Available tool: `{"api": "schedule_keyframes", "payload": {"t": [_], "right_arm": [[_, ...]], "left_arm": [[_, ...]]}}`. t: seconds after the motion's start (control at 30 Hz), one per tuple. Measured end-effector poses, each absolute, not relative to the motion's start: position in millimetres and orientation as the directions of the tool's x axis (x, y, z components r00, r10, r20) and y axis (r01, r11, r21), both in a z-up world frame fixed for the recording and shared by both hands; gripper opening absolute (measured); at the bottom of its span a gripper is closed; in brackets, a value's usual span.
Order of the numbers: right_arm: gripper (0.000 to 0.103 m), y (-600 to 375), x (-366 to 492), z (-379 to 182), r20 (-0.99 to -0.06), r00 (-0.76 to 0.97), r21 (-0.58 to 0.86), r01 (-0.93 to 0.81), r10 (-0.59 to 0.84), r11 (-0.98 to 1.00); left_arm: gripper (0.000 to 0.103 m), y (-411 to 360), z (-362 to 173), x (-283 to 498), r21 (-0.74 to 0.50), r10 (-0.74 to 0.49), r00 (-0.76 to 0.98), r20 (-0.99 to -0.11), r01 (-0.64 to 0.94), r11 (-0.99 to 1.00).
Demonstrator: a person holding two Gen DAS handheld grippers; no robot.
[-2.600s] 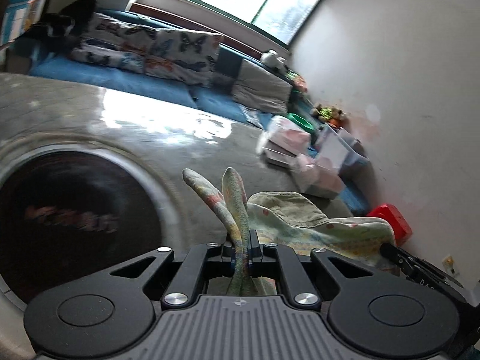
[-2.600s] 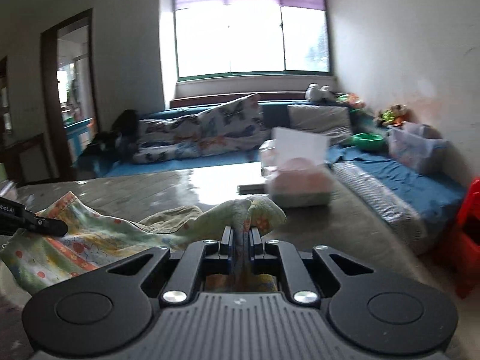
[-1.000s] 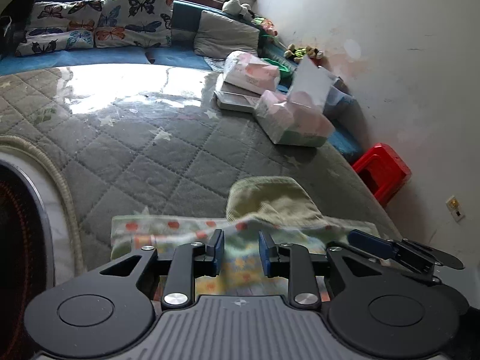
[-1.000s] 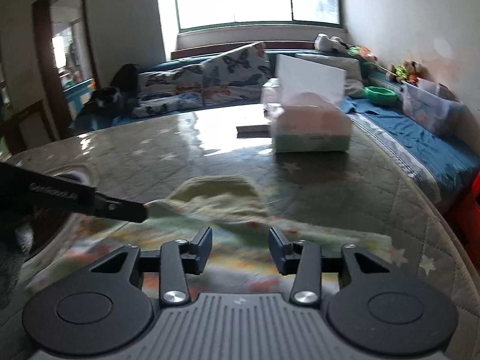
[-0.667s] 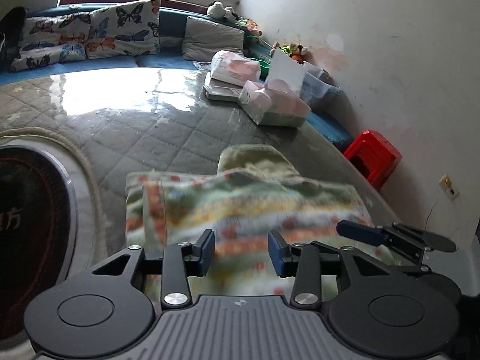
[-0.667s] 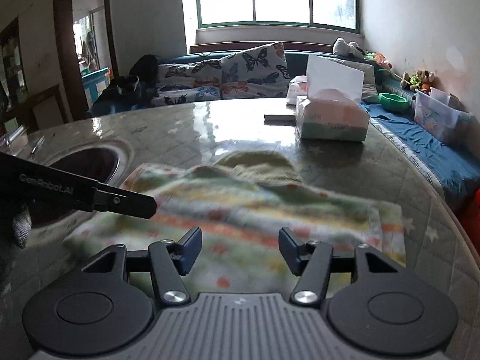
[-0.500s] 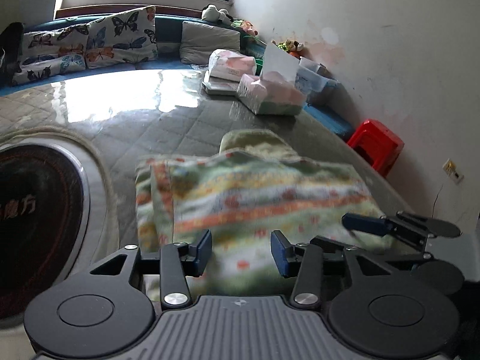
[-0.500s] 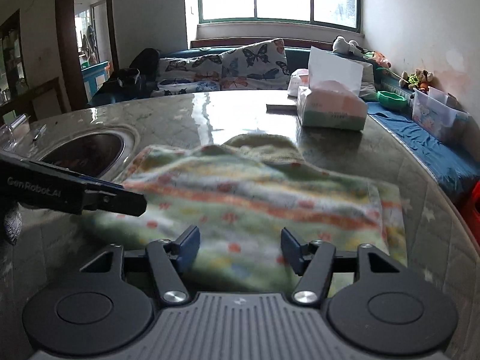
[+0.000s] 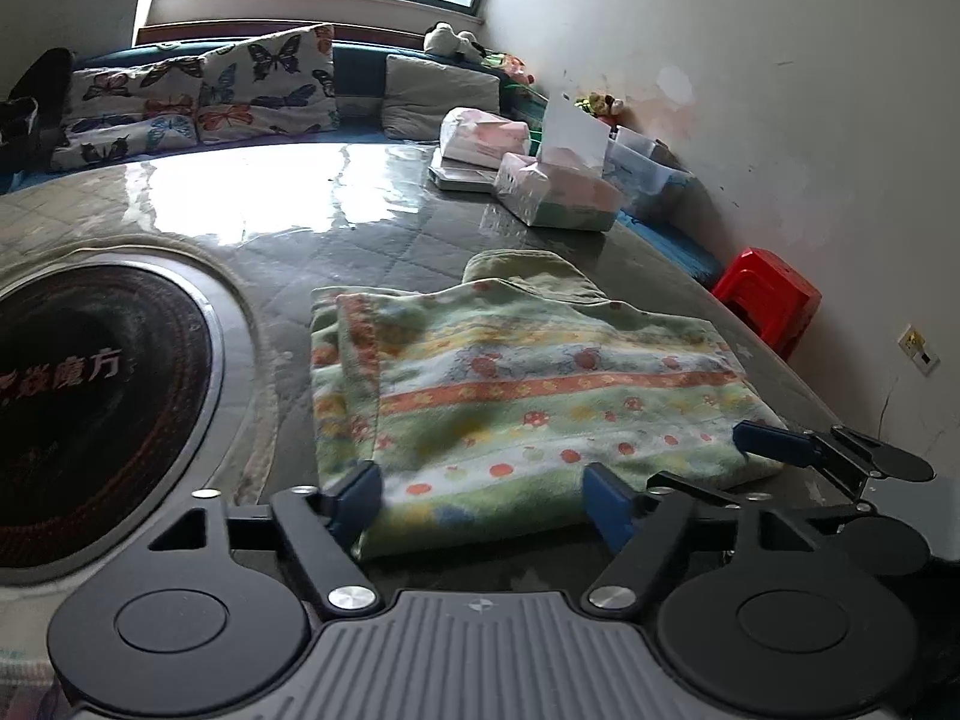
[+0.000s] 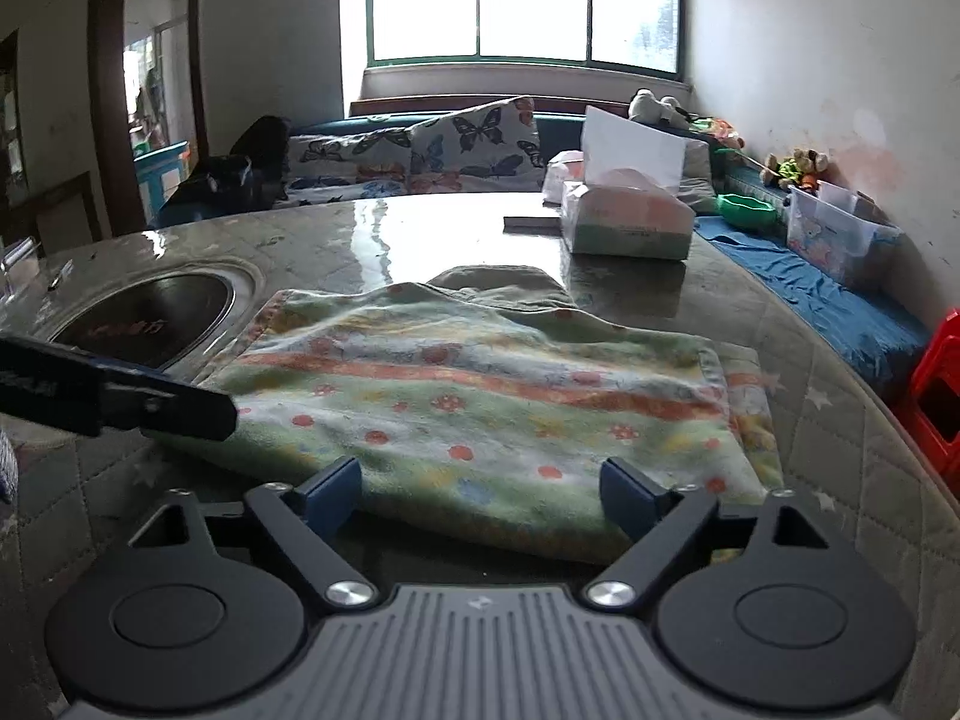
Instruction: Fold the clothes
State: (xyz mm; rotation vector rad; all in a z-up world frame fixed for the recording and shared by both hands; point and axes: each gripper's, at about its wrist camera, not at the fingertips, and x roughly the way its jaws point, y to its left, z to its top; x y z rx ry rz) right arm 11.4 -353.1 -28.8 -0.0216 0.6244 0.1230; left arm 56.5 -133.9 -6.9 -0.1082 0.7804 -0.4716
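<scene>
A folded green garment (image 9: 510, 384) with orange stripes and red dots lies flat on the quilted table; it also shows in the right wrist view (image 10: 480, 396). An olive part (image 9: 522, 270) sticks out at its far edge. My left gripper (image 9: 483, 501) is open and empty, just short of the garment's near edge. My right gripper (image 10: 480, 495) is open and empty at the same near edge. The right gripper's fingers (image 9: 780, 441) show at the garment's right corner in the left wrist view. The left gripper's finger (image 10: 150, 399) shows at the left in the right wrist view.
A round black hotplate (image 9: 78, 396) is set into the table left of the garment. Tissue boxes (image 10: 624, 222) stand at the far right of the table. A red stool (image 9: 768, 300) stands by the wall. A sofa with butterfly cushions (image 9: 204, 96) runs behind.
Both grippers let go of the garment, opened wide and drew back. The garment went from hanging in the jaws to lying folded flat on the table.
</scene>
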Motion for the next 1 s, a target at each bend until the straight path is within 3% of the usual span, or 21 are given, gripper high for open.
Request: {"api": "schedule_keyframes", "payload": {"t": [0.1, 0.27, 1.0], "right_arm": [[0.101, -351.8, 6.9, -28.5, -0.577, 0.81, 0.025, -0.112, 0.105, 0.993], [0.103, -347.4, 1.1, -28.2, -0.566, 0.82, 0.011, -0.091, 0.081, 0.996], [0.103, -337.0, -12.6, -31.3, -0.601, 0.798, 0.068, -0.007, 0.047, 0.998]], "left_arm": [[0.091, -130.4, -7.2, 50.8, -0.25, -0.429, 0.622, -0.655, 0.357, 0.9], [0.103, -124.5, -5.2, 41.3, -0.244, -0.424, 0.636, -0.645, 0.355, 0.903], [0.103, -111.3, -10.3, 12.0, -0.232, -0.41, 0.645, -0.645, 0.345, 0.909]]}}
